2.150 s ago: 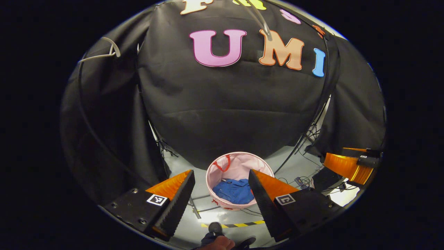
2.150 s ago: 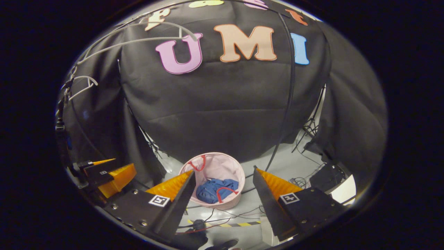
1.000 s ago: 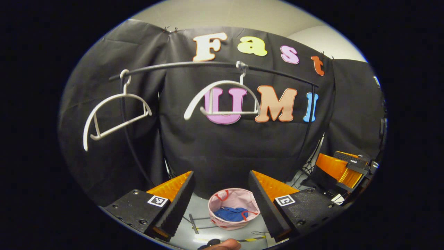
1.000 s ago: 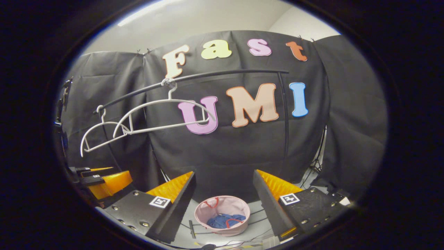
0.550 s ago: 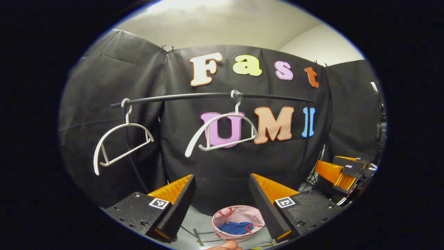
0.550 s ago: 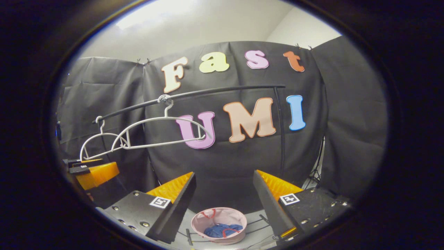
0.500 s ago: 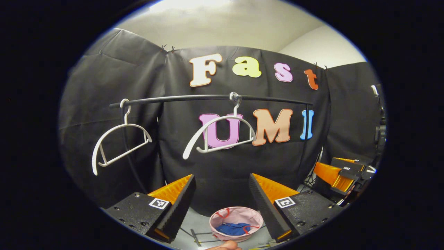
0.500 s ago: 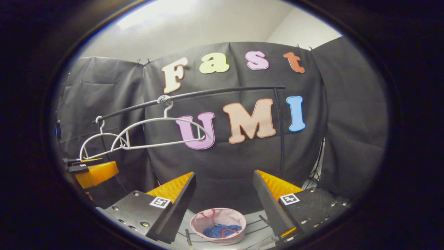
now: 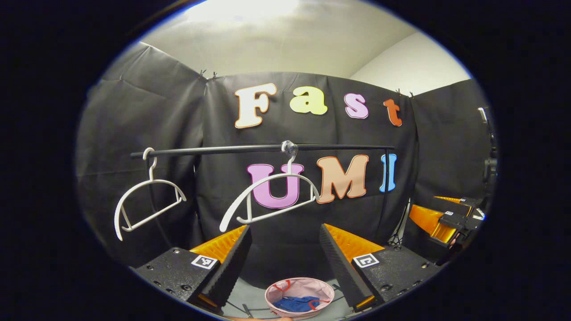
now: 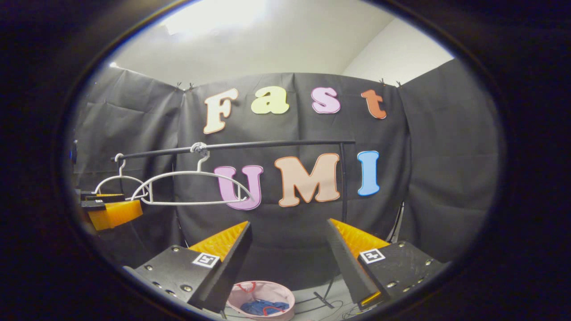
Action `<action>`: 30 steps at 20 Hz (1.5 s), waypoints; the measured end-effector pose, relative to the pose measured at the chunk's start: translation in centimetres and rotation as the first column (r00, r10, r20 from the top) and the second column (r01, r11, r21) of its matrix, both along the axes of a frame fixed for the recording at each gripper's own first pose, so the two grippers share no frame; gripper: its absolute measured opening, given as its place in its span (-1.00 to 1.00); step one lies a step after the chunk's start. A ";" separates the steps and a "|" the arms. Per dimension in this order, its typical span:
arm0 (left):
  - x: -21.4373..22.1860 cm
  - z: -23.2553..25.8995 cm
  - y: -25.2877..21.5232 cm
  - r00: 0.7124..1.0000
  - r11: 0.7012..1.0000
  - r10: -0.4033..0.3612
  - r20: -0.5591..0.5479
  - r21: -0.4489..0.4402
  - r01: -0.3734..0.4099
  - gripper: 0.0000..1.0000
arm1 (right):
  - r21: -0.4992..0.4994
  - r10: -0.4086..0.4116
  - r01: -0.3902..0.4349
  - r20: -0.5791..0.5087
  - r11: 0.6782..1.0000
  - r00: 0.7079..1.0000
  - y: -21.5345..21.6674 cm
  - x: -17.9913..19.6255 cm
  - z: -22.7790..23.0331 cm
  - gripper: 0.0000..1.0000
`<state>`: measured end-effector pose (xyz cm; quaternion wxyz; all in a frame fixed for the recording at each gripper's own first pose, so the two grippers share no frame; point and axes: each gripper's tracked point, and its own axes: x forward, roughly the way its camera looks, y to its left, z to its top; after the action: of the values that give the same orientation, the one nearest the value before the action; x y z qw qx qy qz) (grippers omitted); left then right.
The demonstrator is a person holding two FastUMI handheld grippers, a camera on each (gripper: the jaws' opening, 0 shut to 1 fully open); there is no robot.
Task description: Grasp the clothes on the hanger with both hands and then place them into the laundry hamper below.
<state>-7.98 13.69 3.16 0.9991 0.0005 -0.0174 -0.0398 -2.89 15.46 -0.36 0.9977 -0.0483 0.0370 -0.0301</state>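
The blue clothes (image 9: pixel 295 303) lie inside the pink laundry hamper (image 9: pixel 299 290) on the floor, and both white hangers (image 9: pixel 266 196) on the rail (image 9: pixel 250 149) are bare. Left hand-held gripper (image 9: pixel 283 261) and right hand-held gripper (image 10: pixel 287 263) are raised, spread and empty. Placement appears complete; no further grasp seems required.

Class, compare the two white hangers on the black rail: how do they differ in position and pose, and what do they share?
The left hanger hooks at the rail's very end; the middle hanger hooks near the rail's centre. The left hanger hangs in front of plain black cloth; the middle hanger hangs in front of a coloured letter. Both are white, bare of clothes and tilted, with the left end lower.
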 end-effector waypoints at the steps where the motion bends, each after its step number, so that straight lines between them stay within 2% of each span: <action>1: 0.1 0.1 -0.2 1.000 1.000 -0.005 0.003 0.003 0.005 0.89 | 0.004 -0.003 0.003 0.004 1.000 1.000 -0.2 -0.1 0.2 0.98; 6: 0.3 -0.5 -1.0 0.999 0.999 -0.041 -0.006 0.026 0.041 0.89 | -0.028 -0.021 0.021 -0.014 0.999 1.000 -1.2 -0.4 -0.9 1.00; 12: 0.7 -2.1 -0.8 0.998 0.997 -0.058 -0.029 0.039 0.059 0.89 | -0.086 -0.004 -0.002 -0.070 0.996 0.998 -1.1 -1.3 -3.4 0.97; 18: 0.9 -3.8 -1.7 0.994 0.996 -0.083 -0.072 0.038 0.086 0.89 | -0.046 -0.019 0.015 -0.077 0.999 0.997 -1.5 -2.0 -3.6 1.00; 28: 2.0 -1.4 -2.4 0.997 0.996 -0.078 -0.005 0.033 0.078 0.89 | -0.022 -0.029 0.027 -0.067 0.999 0.997 -3.3 -2.8 -2.7 1.00; 30: 1.9 -1.3 -2.7 0.997 0.996 -0.078 0.004 0.044 0.078 0.89 | -0.016 -0.030 0.029 -0.064 0.999 0.997 -3.7 -3.2 -2.6 0.92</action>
<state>-6.08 11.02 1.89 0.9964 0.0219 -0.0193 -0.0790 -6.10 11.71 -2.92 0.9951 -0.0561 0.0696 -0.0433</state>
